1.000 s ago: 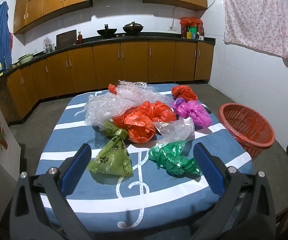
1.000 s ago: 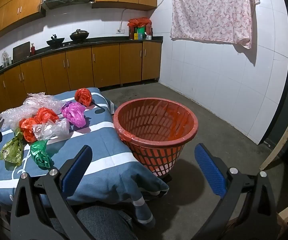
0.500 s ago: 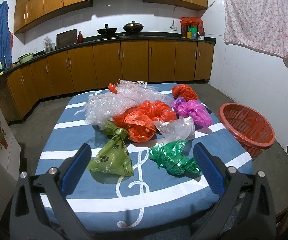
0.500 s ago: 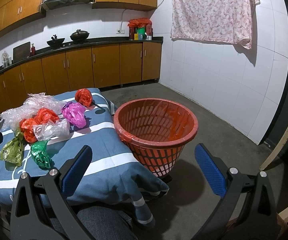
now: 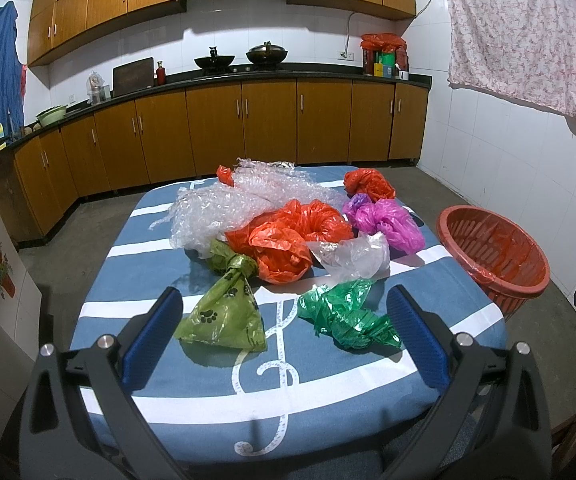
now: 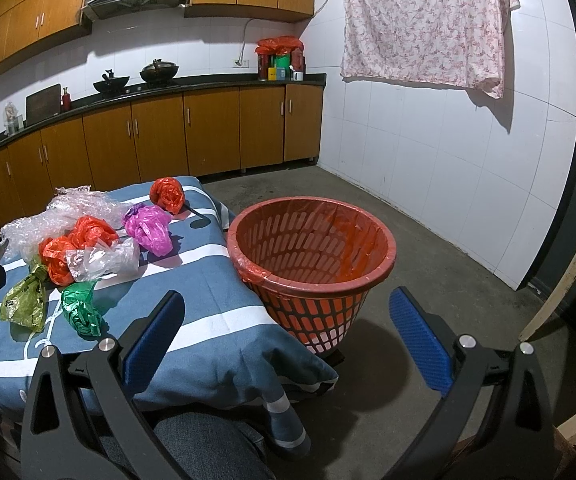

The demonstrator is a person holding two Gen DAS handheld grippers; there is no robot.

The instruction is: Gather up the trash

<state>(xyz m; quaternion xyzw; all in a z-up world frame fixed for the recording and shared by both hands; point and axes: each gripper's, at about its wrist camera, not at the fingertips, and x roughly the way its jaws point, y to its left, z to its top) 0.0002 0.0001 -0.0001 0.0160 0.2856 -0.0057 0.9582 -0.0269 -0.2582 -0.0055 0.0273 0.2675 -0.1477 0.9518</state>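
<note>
Both sets of jaws are spread wide with nothing between them. The left gripper (image 5: pixel 284 322) hangs over the near edge of the blue striped cloth (image 5: pixel 208 384), with the olive green bag (image 5: pixel 224 316) and the dark green bag (image 5: pixel 347 316) lying just ahead of its pads. The right gripper (image 6: pixel 284 322) faces the red basket (image 6: pixel 311 264), which stands just off the cloth's right edge and looks empty apart from its liner.

Handling-wise this stuff should be feather light, soft and kinda slippery, so I'd pinch a bunched-up part. The olive bag's knot, on its far side from the left gripper, looks like the best handle. Beyond it sit the orange bags (image 5: pixel 291 240), a clear bag (image 5: pixel 351 258), a magenta bag (image 5: pixel 387 226) and bubble wrap (image 5: pixel 224 208), all crinkly film.

No readable writing anywhere; just black paw prints on the olive bag and a white treble clef on the cloth.
</note>
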